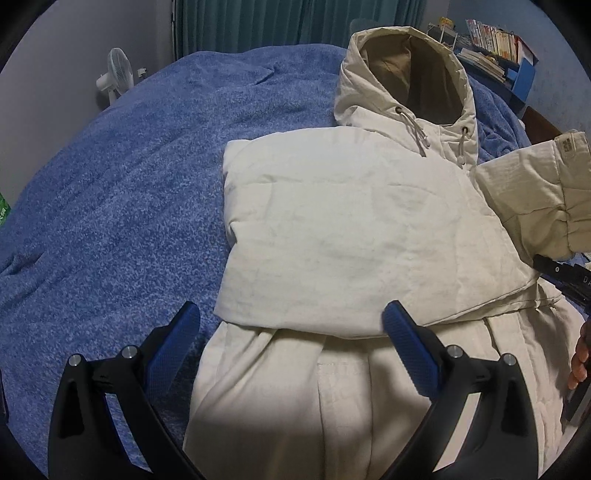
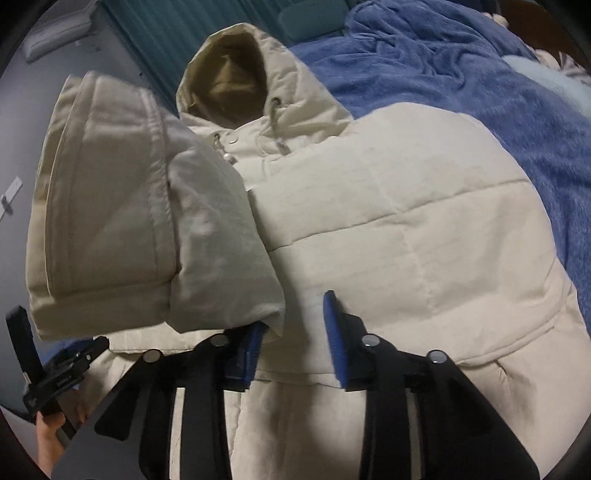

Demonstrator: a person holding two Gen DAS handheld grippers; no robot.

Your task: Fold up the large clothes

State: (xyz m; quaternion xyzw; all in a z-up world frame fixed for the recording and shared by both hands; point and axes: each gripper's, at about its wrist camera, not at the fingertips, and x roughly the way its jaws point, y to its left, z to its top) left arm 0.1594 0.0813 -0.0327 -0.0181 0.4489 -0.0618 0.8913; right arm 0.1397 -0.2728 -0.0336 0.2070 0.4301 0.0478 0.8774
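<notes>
A cream hooded puffer jacket [image 1: 343, 236] lies front up on a blue blanket, hood [image 1: 410, 62] at the far end. One sleeve is folded flat across its chest. My left gripper [image 1: 291, 332] is open and empty, hovering over the jacket's lower part. In the right wrist view the jacket [image 2: 424, 221] fills the frame. My right gripper [image 2: 293, 332] holds the other sleeve [image 2: 122, 221] by its edge at the left pad and lifts it above the chest. That lifted sleeve also shows at the right edge of the left wrist view [image 1: 539, 192].
The blue fleece blanket [image 1: 110, 206] covers the bed on all sides. A white fan [image 1: 114, 74] stands by the far wall, beside teal curtains [image 1: 288, 22]. A shelf of books [image 1: 495, 44] is at the back right. The left gripper's body [image 2: 48, 365] shows at lower left in the right wrist view.
</notes>
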